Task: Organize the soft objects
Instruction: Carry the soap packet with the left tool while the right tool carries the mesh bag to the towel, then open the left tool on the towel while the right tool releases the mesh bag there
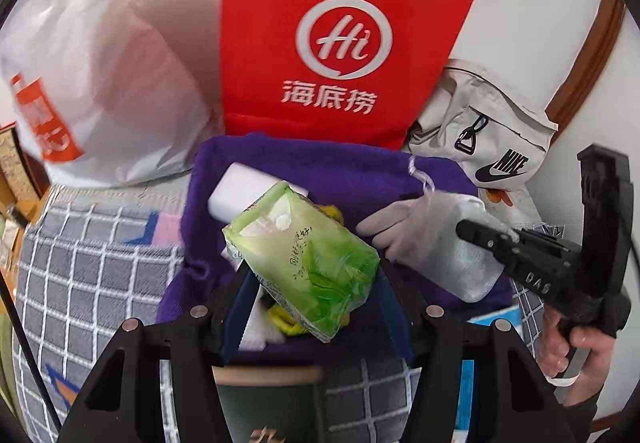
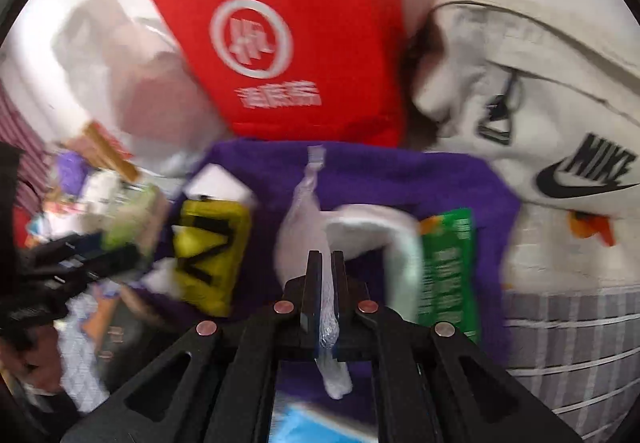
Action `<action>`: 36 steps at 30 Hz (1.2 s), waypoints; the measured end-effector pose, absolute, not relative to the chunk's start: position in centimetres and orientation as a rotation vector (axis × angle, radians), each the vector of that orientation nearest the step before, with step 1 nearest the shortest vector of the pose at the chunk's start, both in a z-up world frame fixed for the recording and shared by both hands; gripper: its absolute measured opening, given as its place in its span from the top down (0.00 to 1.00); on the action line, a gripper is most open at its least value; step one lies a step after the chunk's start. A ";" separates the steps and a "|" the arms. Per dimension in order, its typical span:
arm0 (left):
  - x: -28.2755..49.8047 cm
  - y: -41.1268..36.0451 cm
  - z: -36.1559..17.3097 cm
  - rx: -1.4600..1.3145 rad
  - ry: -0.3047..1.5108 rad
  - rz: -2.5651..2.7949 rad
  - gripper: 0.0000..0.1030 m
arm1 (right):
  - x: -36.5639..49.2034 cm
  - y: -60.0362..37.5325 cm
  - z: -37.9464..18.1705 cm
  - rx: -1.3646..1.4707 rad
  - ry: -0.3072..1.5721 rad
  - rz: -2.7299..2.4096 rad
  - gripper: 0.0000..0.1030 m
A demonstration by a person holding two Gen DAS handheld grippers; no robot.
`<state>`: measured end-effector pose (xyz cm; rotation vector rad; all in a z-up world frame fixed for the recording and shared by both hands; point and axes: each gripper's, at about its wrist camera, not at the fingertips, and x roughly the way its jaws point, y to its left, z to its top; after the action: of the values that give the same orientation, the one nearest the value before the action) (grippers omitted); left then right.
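Left tool [image 1: 316, 275] half open, its fingers clamped on the two sides of a green tissue pack [image 1: 304, 255]. Pack held over a purple bag [image 1: 352, 171] that lies open on a checked grey bed cover [image 1: 92, 283].

Right tool [image 2: 326, 275] nearly closed, pinching the thin clear wrap of a plastic pouch with a white glove [image 2: 352, 235] inside. In the left view the pouch [image 1: 452, 243] hangs over the right part of the purple bag.

Already in the bag: a white block [image 1: 240, 187], something yellow [image 2: 208, 243], a green packet [image 2: 448, 267].

Behind the bag: a red paper bag [image 1: 344, 35], a white plastic bag [image 1: 96, 83], a beige sling bag [image 1: 488, 139].

Handling, judged:
- Tissue pack is light and squashy, film smooth. A side grip across the middle suits it; hard pressure would only dent it.
- Pouch is floppy and very light. The film is slick and could slide out of a pinch at the edge. A hold lower down, through the glove itself, looks safer.
- Purple bag is limp cloth; its mouth may fold shut and want holding open.

Right view is blurred; small details there are uncertain.
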<state>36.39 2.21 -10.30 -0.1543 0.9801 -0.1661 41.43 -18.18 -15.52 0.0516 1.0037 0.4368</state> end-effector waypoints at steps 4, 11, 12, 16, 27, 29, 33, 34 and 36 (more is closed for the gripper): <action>38.1 0.4 -10.8 -0.142 0.988 -0.199 0.44 | 41.7 -18.9 -16.3 0.044 1.013 0.424 0.96; 40.7 -3.0 -12.8 -0.087 1.023 -0.227 0.43 | 42.4 -19.4 -17.3 0.009 1.032 0.412 0.94; 40.9 -3.2 -13.0 -0.081 1.026 -0.226 0.43 | 42.5 -19.4 -17.5 0.009 1.037 0.411 0.94; 41.3 -3.6 -13.4 -0.075 1.028 -0.238 0.41 | 42.6 -19.7 -17.7 0.021 1.050 0.415 0.94; 41.7 -3.9 -14.2 -0.066 1.056 -0.256 0.38 | 41.9 -21.2 -16.4 0.038 1.025 0.411 0.57; 41.7 -3.8 -14.4 -0.075 1.071 -0.260 0.37 | 41.7 -21.4 -15.8 0.040 1.009 0.416 0.54; 41.5 -3.3 -14.5 -0.107 1.099 -0.266 0.35 | 41.4 -21.4 -15.0 0.032 0.996 0.420 0.51; 41.4 -3.2 -14.5 -0.114 1.103 -0.271 0.34 | 41.3 -21.3 -14.9 0.029 0.994 0.416 0.51; 41.2 -3.1 -14.4 -0.117 1.113 -0.270 0.33 | 41.1 -21.3 -14.4 0.023 0.991 0.415 0.51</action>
<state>41.23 -3.07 -14.42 -0.1173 1.1127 -0.2697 41.10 -21.29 -14.40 0.0235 0.9908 0.4145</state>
